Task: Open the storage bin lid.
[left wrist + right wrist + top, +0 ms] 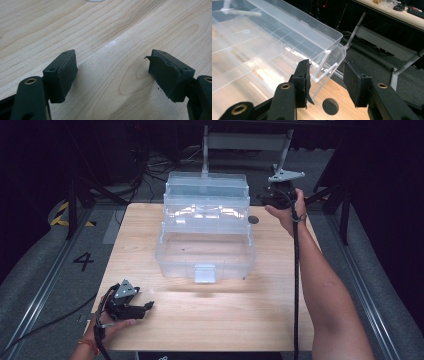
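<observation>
Now your right tongs (325,78) stand apart beside the clear tiered box's (205,247) far right corner, clamping nothing; your left tongs (112,75) rest apart at the bench's (280,320) near left corner.

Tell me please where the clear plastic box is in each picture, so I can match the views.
High view: the clear plastic box stands open at the middle of the table, tiers stepping back.
Left gripper view: a small white edge at the top border may be it; too little to tell.
Right gripper view: its far right corner takes up the upper left, just beyond the right gripper.
Shared landmark: the dark round disc beside that corner.
</observation>
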